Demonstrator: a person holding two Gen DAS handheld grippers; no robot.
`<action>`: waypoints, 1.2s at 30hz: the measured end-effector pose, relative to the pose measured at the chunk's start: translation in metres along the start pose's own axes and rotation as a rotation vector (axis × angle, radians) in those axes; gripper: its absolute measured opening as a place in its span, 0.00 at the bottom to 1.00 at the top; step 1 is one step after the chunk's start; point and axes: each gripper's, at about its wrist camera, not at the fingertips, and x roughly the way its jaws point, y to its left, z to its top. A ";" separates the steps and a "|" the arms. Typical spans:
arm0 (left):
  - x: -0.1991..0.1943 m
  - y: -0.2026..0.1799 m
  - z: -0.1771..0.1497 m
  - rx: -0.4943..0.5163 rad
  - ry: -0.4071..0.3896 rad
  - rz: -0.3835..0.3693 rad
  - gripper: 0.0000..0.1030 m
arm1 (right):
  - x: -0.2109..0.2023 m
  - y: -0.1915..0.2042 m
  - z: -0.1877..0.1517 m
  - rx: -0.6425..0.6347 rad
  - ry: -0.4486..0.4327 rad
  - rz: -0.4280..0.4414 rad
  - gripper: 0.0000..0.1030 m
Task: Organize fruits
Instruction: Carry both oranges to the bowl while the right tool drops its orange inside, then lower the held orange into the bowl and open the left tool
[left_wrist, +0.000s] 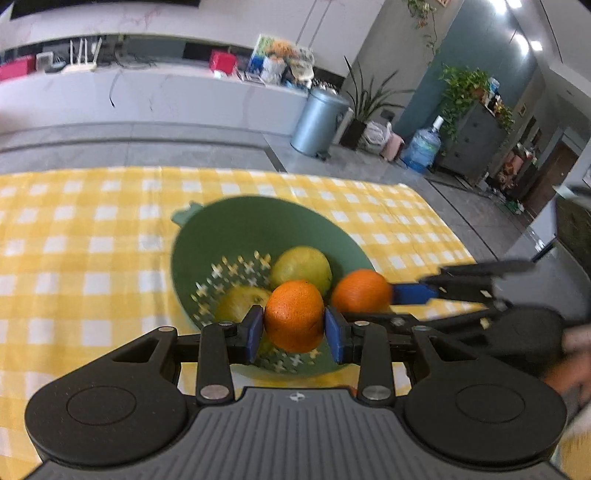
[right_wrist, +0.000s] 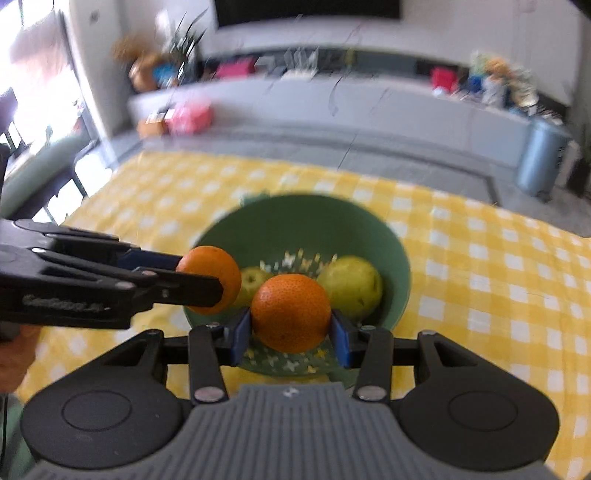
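Orange fruit fills both your grips: your left hand-held gripper clamps one orange, your right hand-held gripper another orange. Both hang over the green colander holding two pears on the table.

pear: lower half hidden behind left gripper's pad and the orange it clamps
second orange: its right side covered by right gripper's blue pad, blurred
colander: near rim hidden behind right gripper's body
orange in left gripper: front crossed by a black finger
hand: blurred, cut off by the right edge
shelf beyond the table: smeared, items unreadable
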 end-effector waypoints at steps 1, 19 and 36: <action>0.002 -0.001 -0.001 0.001 0.006 0.002 0.39 | 0.006 -0.006 0.004 -0.006 0.034 0.030 0.41; 0.010 0.006 -0.003 -0.036 0.035 -0.002 0.39 | 0.083 -0.007 0.026 -0.206 0.406 0.025 0.42; 0.027 -0.006 -0.004 -0.038 0.074 -0.012 0.39 | 0.031 -0.018 0.028 -0.204 0.268 0.031 0.56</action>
